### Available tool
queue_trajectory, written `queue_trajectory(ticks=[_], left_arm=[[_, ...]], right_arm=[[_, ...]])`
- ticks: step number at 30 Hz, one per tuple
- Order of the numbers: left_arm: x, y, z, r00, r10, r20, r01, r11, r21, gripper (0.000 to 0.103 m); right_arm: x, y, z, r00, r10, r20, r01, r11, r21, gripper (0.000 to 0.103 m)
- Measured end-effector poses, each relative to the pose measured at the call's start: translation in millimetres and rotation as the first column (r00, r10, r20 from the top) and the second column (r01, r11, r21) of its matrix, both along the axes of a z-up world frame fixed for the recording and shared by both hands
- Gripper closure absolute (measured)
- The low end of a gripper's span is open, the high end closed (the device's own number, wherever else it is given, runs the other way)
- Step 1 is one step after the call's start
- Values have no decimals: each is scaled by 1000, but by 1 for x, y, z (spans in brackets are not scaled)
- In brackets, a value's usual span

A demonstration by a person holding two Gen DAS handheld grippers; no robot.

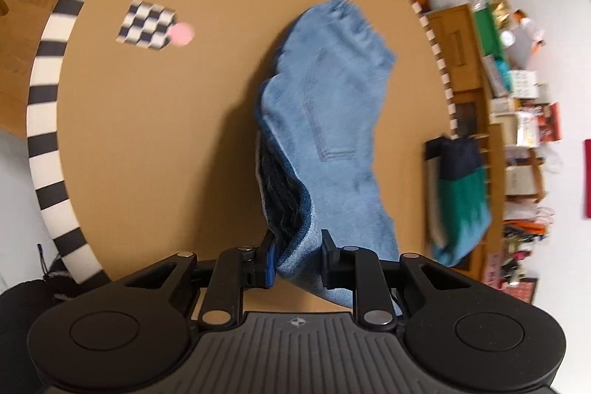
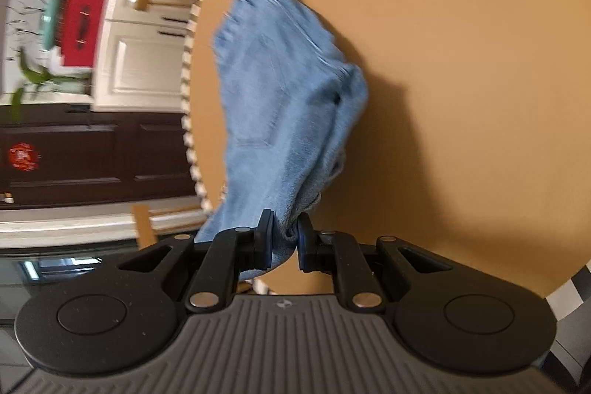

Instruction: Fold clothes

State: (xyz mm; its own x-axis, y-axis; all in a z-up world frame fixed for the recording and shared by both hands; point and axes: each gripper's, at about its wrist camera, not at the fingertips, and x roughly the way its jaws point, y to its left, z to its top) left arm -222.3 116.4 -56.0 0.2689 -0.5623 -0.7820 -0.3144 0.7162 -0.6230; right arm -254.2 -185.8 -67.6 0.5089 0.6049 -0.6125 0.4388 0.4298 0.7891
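Light blue denim jeans (image 1: 332,106), bunched and lifted above the round tan tabletop (image 1: 155,143), far end still draped on its surface. Stitched back pocket facing up, darker inner layers visible at the near fold, fabric creased and hanging lengthwise.

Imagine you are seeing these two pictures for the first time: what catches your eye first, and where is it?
The pale blue denim jeans stand out, hanging in the middle of both views above the round tan table, with the jaws of the left gripper and the right gripper each clamped on an edge. Next comes the blurred black-and-white checkered card with a pink dot, lying on the table at the left view's upper left.
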Motion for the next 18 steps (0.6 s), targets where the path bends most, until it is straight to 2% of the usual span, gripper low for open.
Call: queue_trajectory(ticks=[4, 9, 14, 18], left_arm=[[13, 1, 23, 999, 36, -18, -37, 997, -67, 79], [49, 5, 33, 987, 117, -106, -129, 985, -113, 79], [105, -1, 32, 977, 174, -121, -185, 978, -93, 78], [163, -11, 21, 972, 208, -106, -212, 977, -27, 78]], right_arm=[[23, -11, 38, 997, -14, 75, 13, 1000, 15, 90], [71, -25, 53, 996, -6, 86, 6, 1000, 9, 90], [131, -27, 47, 998, -21, 58, 21, 1000, -6, 90], [180, -23, 32, 999, -41, 31, 42, 998, -45, 90]])
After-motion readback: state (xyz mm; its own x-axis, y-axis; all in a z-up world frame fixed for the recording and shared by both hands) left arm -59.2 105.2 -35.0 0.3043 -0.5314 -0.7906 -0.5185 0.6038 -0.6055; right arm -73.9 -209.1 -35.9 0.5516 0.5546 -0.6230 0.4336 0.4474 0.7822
